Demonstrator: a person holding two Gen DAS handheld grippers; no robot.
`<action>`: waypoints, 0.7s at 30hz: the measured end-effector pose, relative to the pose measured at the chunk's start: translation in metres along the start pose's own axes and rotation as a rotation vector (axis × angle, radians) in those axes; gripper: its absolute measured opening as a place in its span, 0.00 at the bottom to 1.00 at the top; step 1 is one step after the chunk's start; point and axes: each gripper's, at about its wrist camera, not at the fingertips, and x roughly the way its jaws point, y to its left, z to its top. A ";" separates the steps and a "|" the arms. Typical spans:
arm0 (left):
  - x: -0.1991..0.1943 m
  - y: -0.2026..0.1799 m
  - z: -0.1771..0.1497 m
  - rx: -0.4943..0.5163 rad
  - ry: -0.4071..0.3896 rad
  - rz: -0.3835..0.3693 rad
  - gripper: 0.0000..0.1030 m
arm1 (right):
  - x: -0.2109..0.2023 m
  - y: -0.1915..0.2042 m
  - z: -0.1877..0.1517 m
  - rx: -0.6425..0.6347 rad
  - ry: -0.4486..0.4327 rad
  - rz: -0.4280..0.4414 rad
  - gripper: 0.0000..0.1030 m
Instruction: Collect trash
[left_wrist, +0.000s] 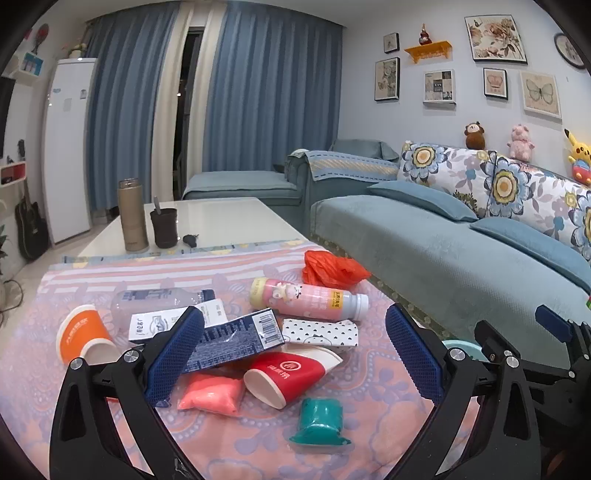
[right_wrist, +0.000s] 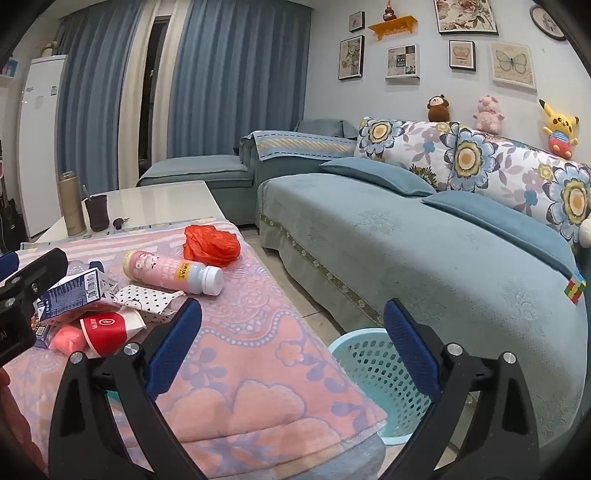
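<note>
I have both claws spread wide and holding nothing. My left claw (left_wrist: 293, 354) hangs over the litter heaped on the blanket-covered counter (left_wrist: 110, 424), and my right claw (right_wrist: 291, 347) sits off the counter's near corner, above the turquoise basket (right_wrist: 369, 373) that stands on the floor between counter and sofa (right_wrist: 424, 258).

The pile is where trouble starts. The red paper cup (left_wrist: 291, 376) lies on its side, with the blue barcoded carton (left_wrist: 236, 339) just behind it and perhaps overlapping it, and the pink pouch (left_wrist: 212, 395) touching its left side. If I close on the cup, I judge I may drag those along, or crush the cup, since its wall looks thin. The blanket is soft and rumpled, so a low finger could snag cloth instead of trash. The pink bottle (left_wrist: 308, 299) is round and rests near the counter's right edge; a nudge could roll it off towards the floor.

The red cup's long axis runs from near-left to far-right in the left wrist view, with one open end facing me, down and to the left. The bottle's long axis runs nearly across the view, its white cap pointing right, towards the sofa. The green tub (left_wrist: 319, 421) stands apart, nearest me, its wider end towards me.
</note>
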 end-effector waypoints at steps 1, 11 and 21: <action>0.000 0.001 0.000 -0.002 -0.001 0.000 0.93 | 0.000 0.000 0.000 -0.001 -0.001 0.000 0.91; -0.001 0.003 -0.001 -0.018 0.000 -0.004 0.93 | -0.001 0.001 0.001 0.013 0.007 0.025 0.91; -0.001 0.003 -0.001 -0.022 0.000 -0.006 0.93 | 0.000 0.005 0.001 -0.008 0.007 0.016 0.90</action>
